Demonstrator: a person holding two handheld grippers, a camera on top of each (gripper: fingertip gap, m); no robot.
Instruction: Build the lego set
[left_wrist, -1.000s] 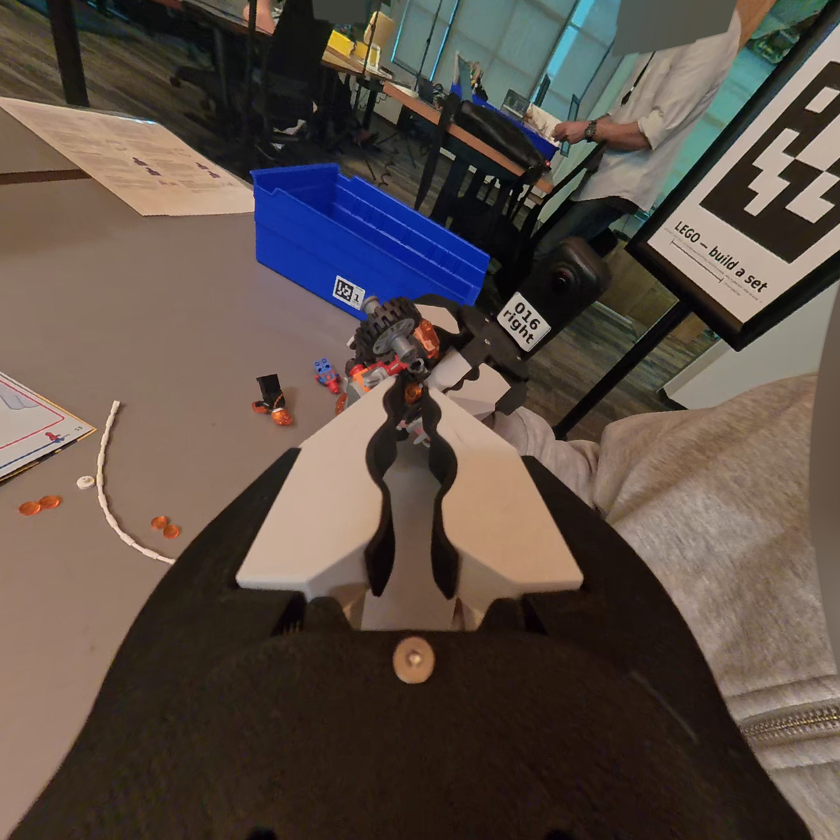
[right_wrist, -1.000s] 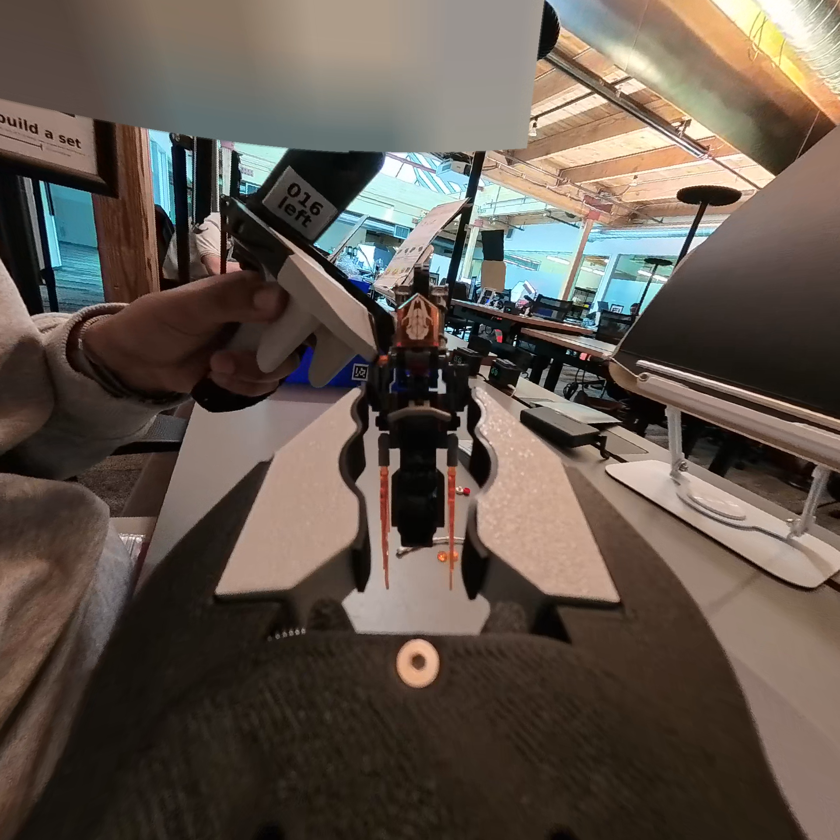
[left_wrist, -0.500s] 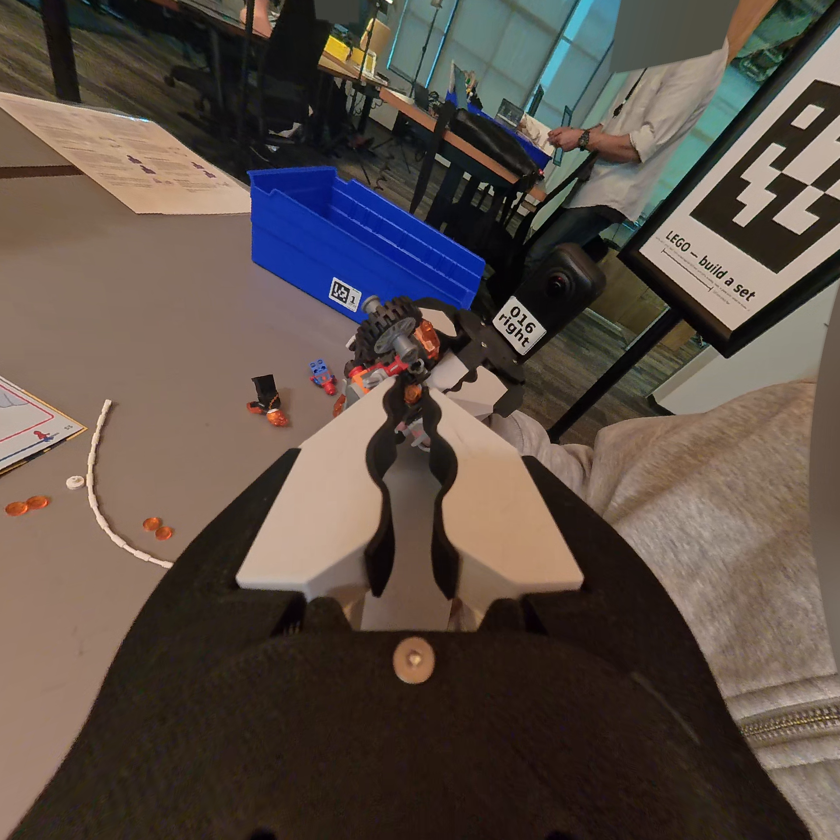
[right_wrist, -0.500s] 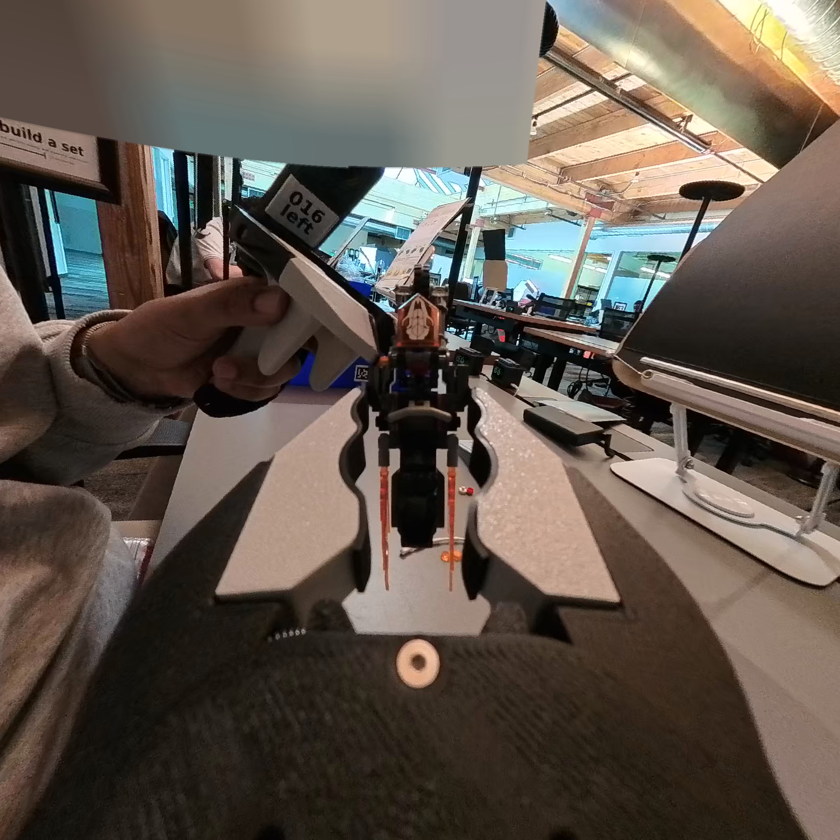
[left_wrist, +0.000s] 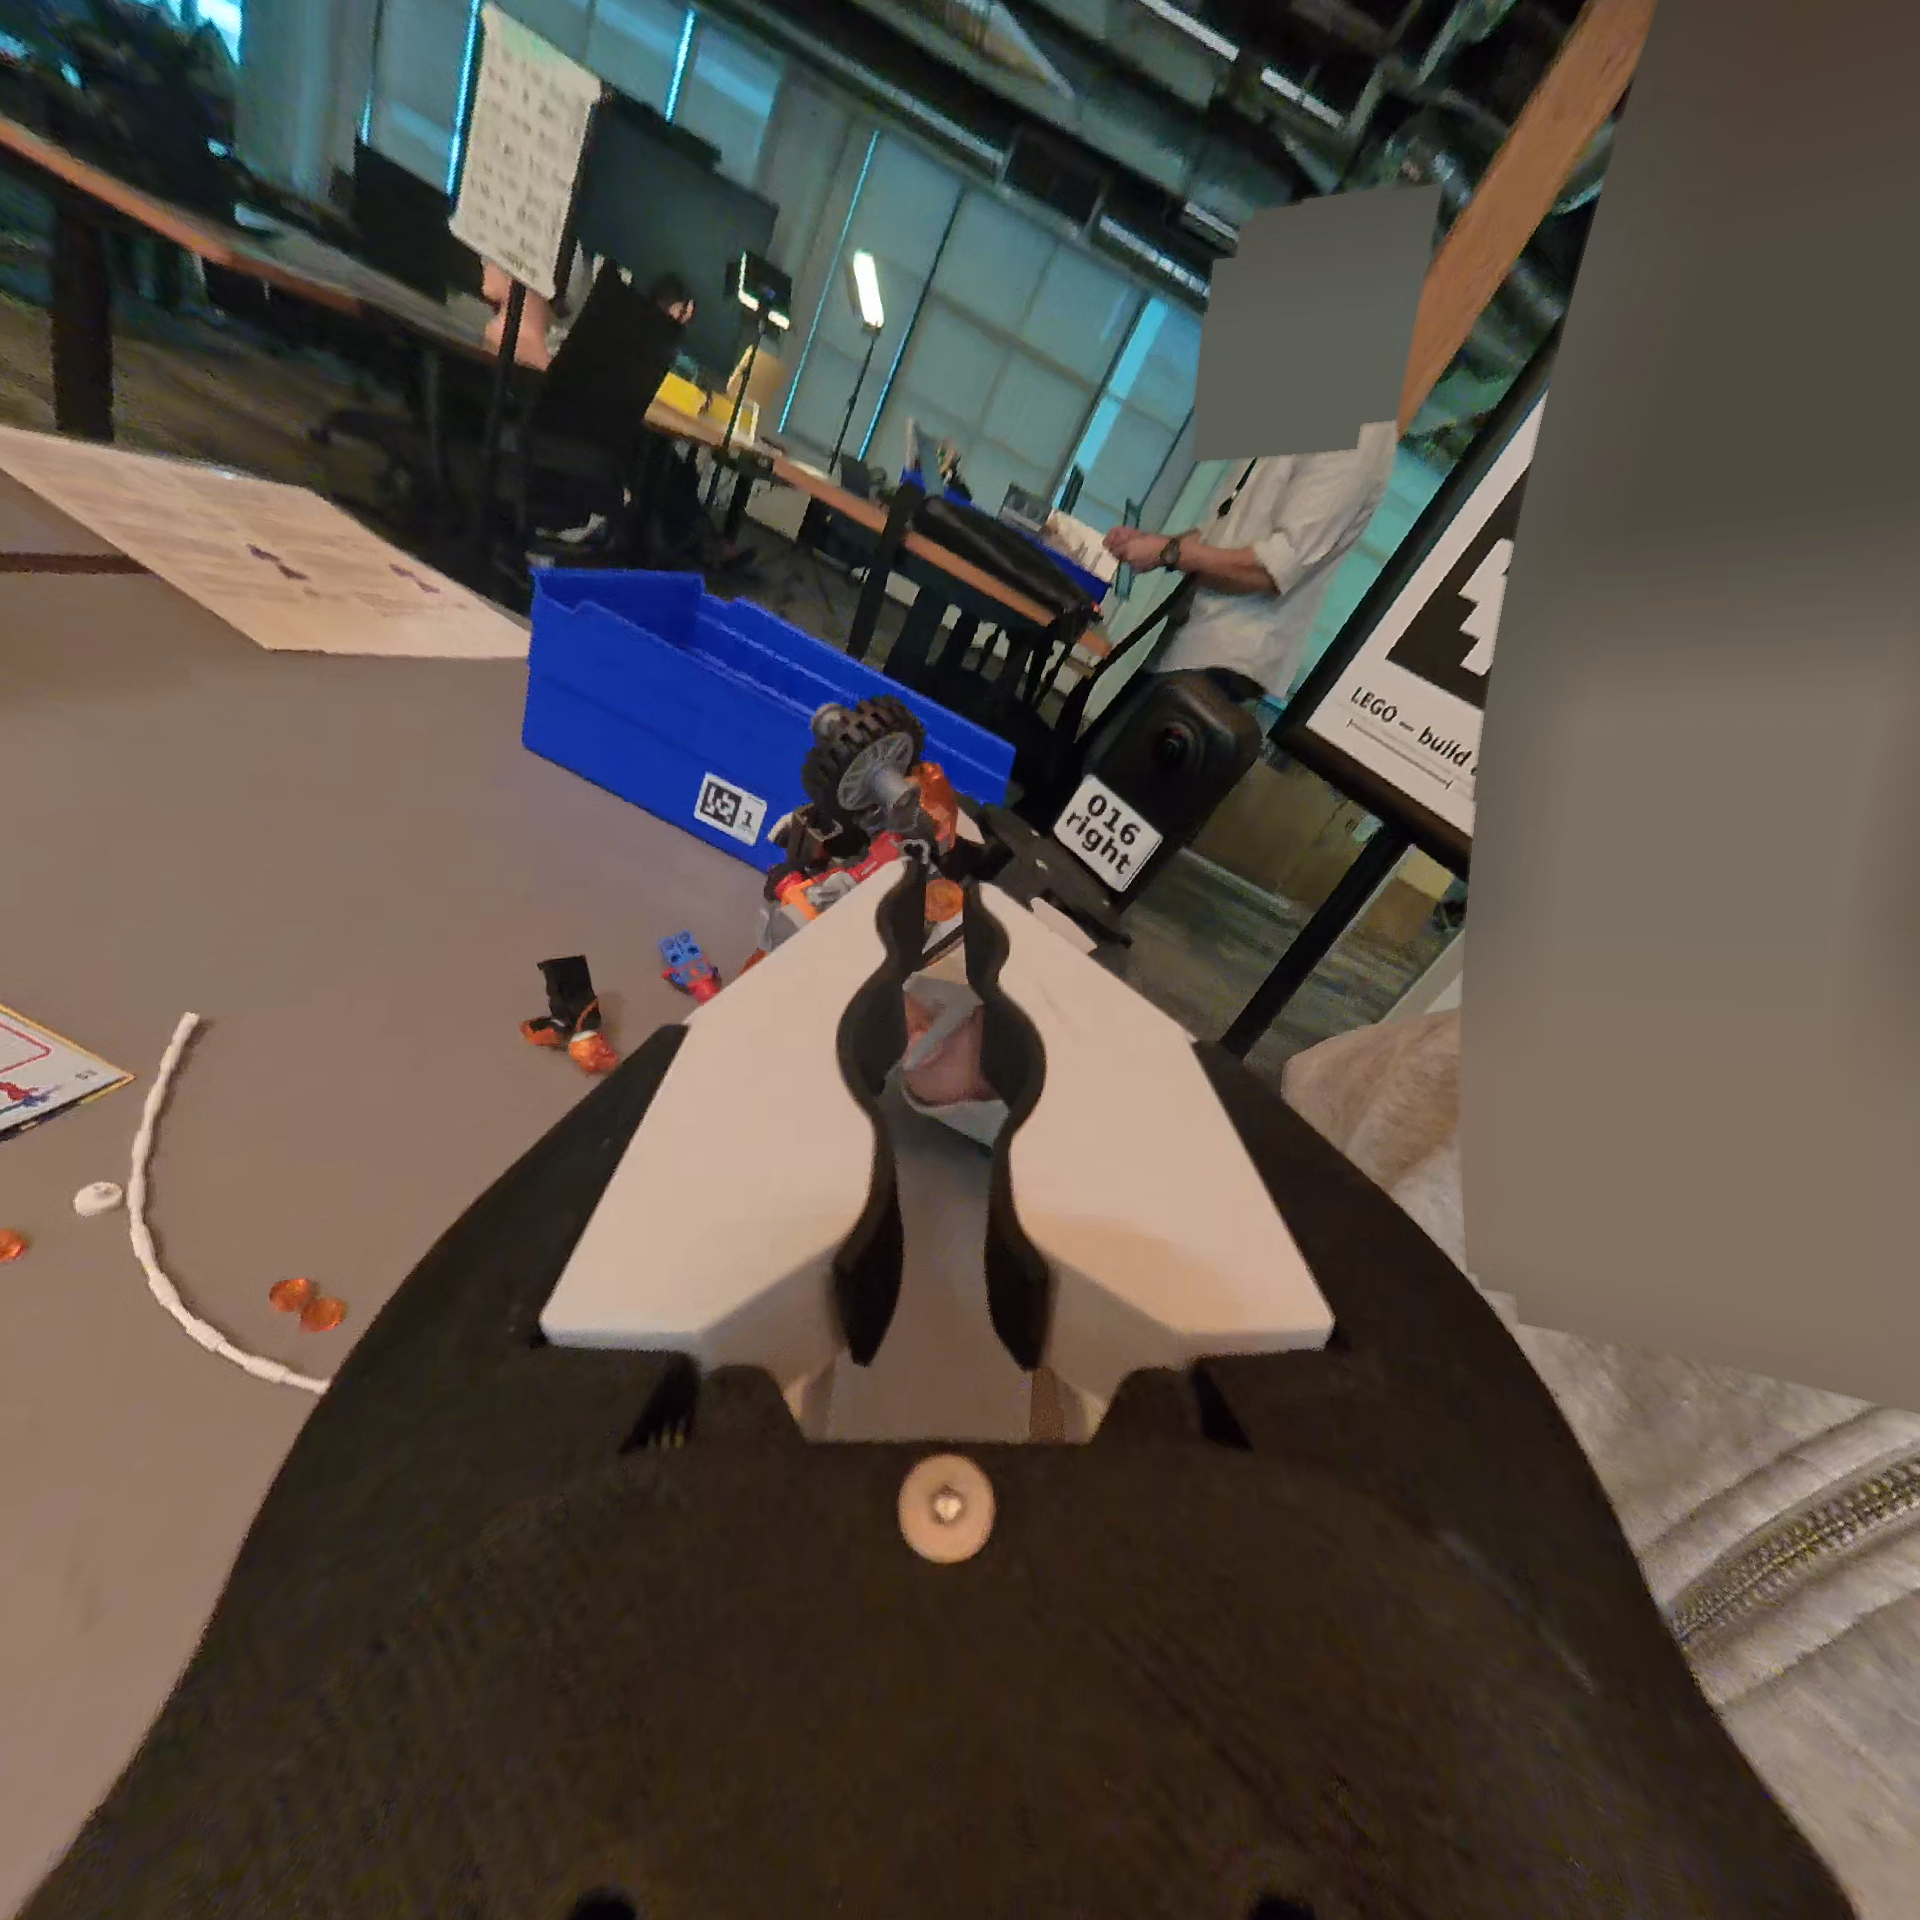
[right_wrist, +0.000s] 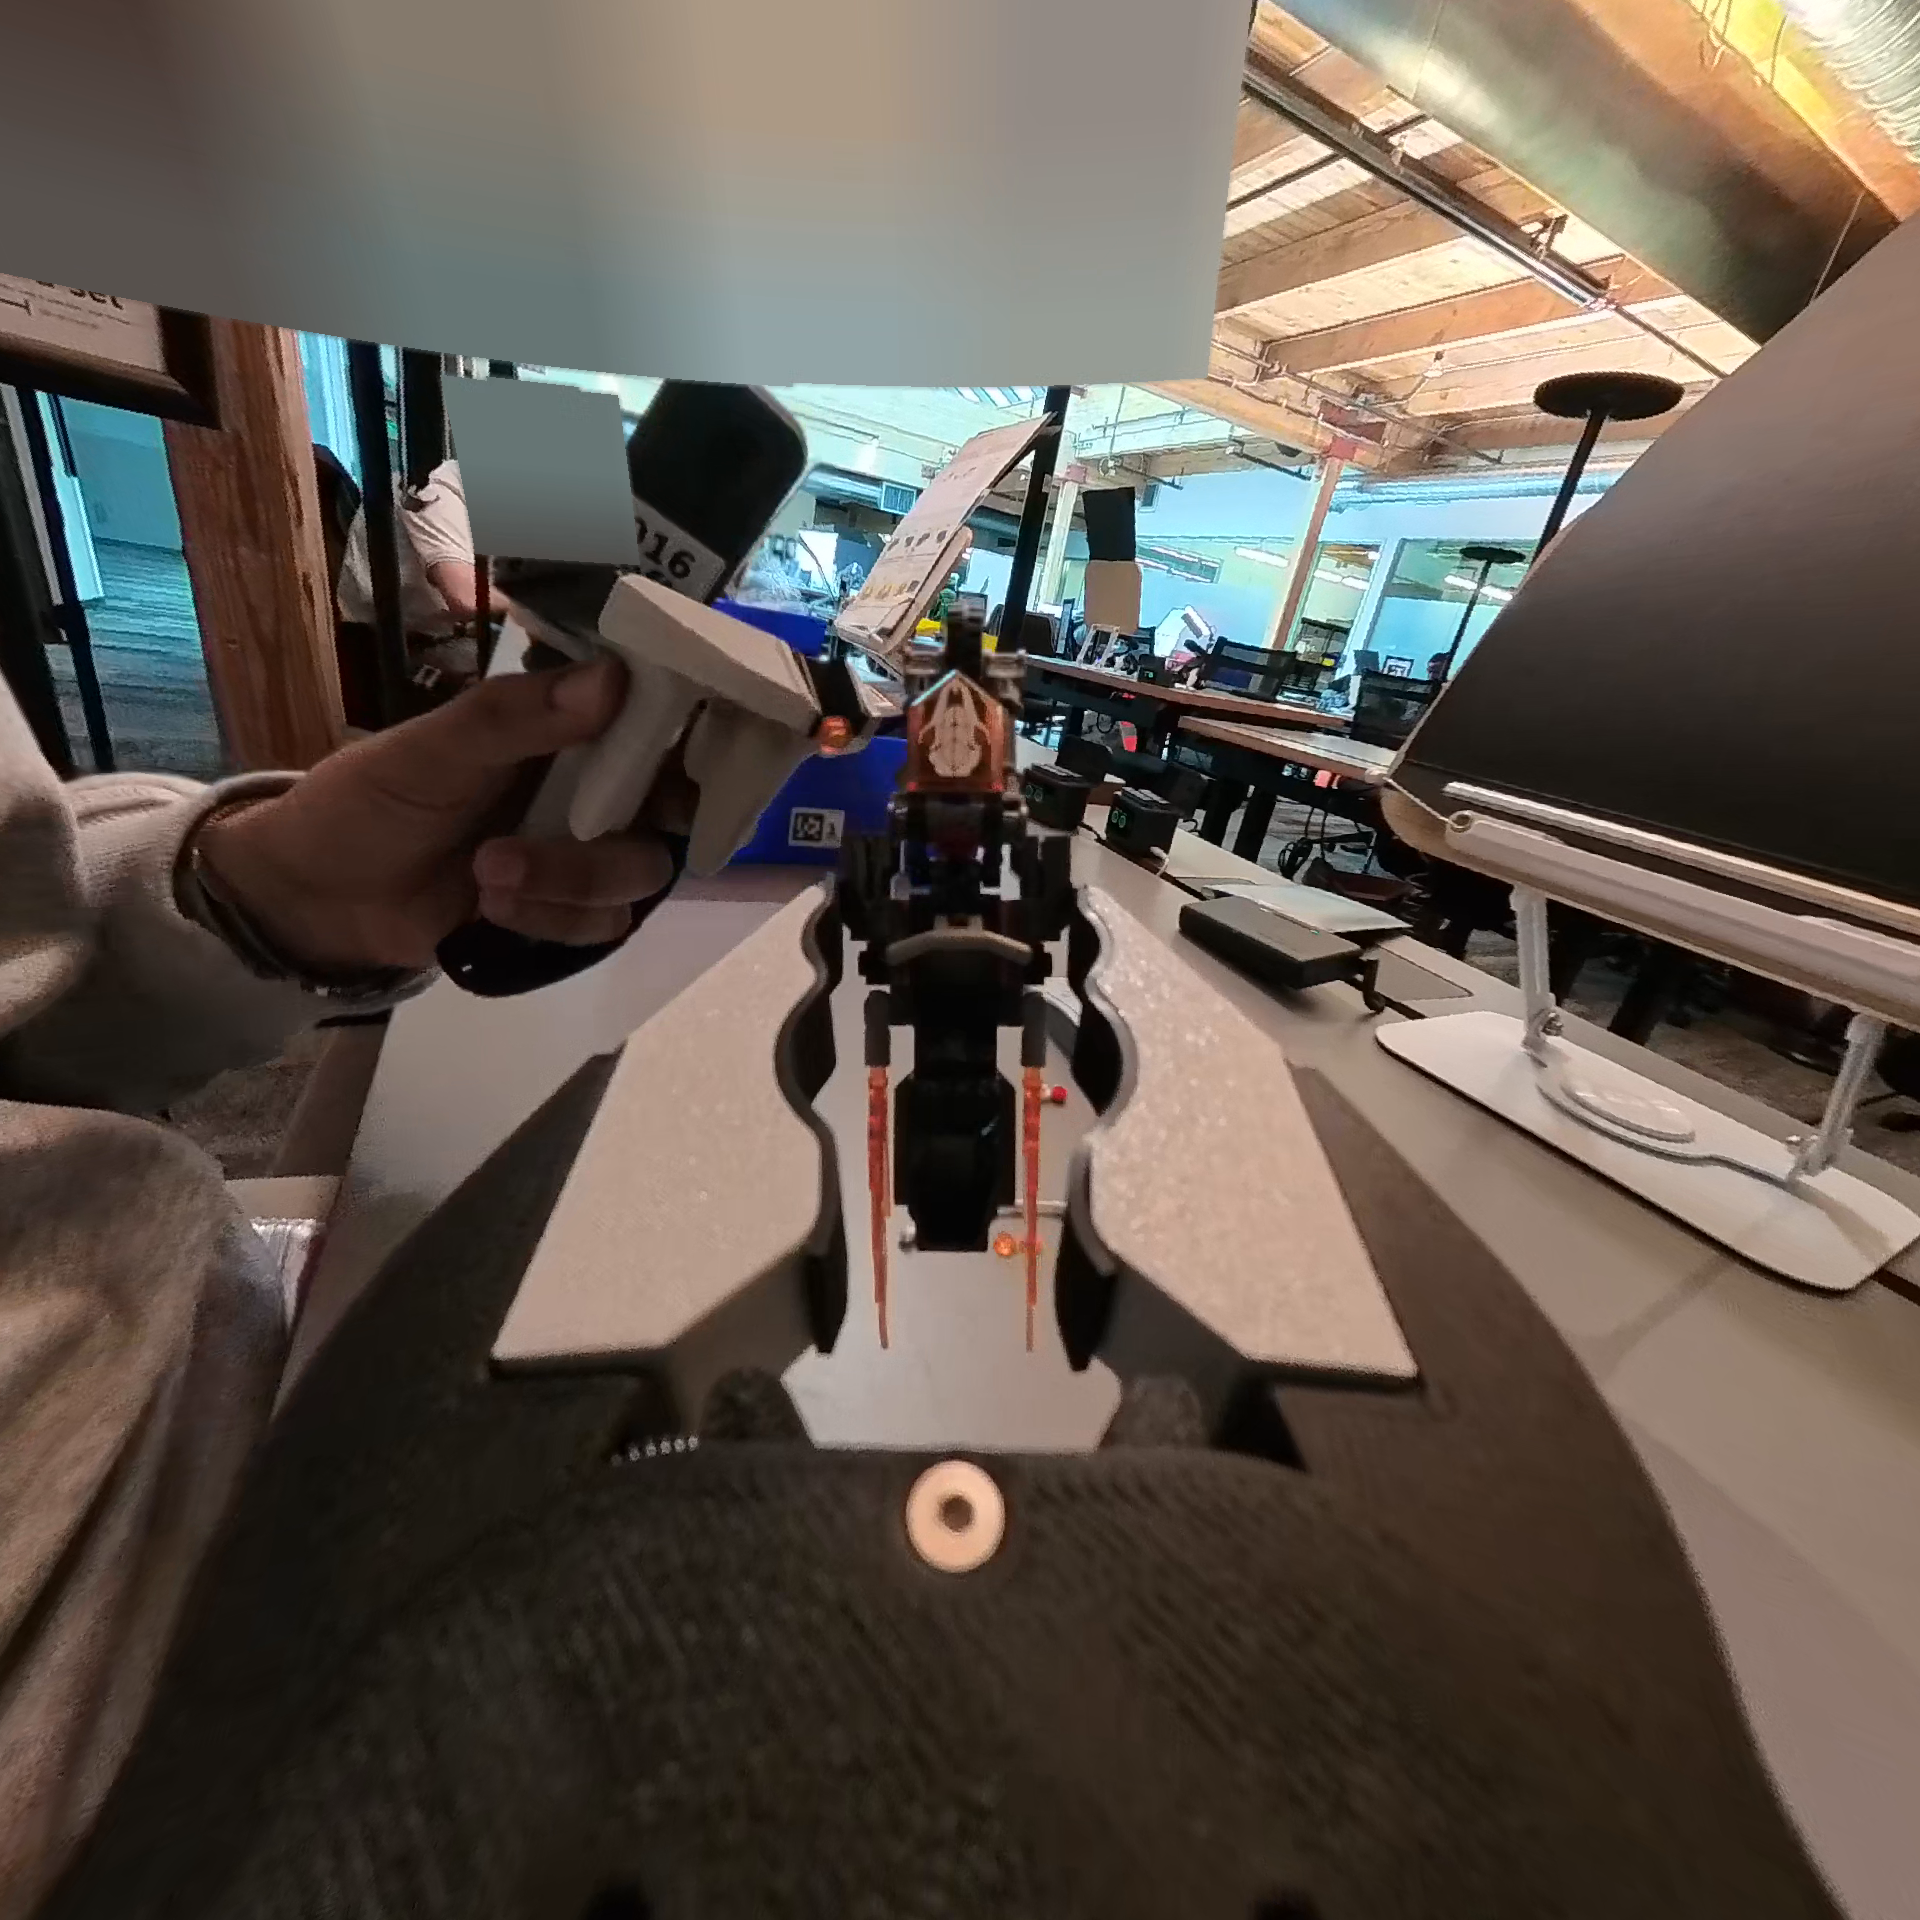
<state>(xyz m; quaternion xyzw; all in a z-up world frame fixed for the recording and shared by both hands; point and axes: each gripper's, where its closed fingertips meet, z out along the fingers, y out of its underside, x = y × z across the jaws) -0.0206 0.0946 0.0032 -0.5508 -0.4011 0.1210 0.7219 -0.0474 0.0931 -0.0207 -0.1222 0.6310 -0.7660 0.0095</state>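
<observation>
My right gripper (right_wrist: 951, 920) is shut on a black LEGO motorbike model (right_wrist: 951, 1049) with orange flame pieces, held upright above the grey table (right_wrist: 1403, 1195). The model also shows in the left wrist view (left_wrist: 868, 800), wheel uppermost, with the right gripper (left_wrist: 1003, 857) behind it. My left gripper (left_wrist: 935, 899) is shut on a small orange round stud (left_wrist: 943, 900). In the right wrist view the left gripper (right_wrist: 821, 727) holds that stud (right_wrist: 831, 732) just left of the model's top, with a small gap between them.
A blue bin (left_wrist: 665, 675) stands behind the model. Loose parts lie on the table (left_wrist: 260, 831): a black-and-orange piece (left_wrist: 566, 1013), a small blue piece (left_wrist: 681, 954), a white chain (left_wrist: 156, 1195), orange studs (left_wrist: 307, 1304), a booklet (left_wrist: 42, 1070). A laptop on a stand (right_wrist: 1662, 1091) is at right. Tip to tip, the grippers are about 4 cm apart.
My left gripper has drawn back a little from the model, whose side its tips were touching, and tilted upward. The stud stays in its tips. The right gripper still holds the model.
</observation>
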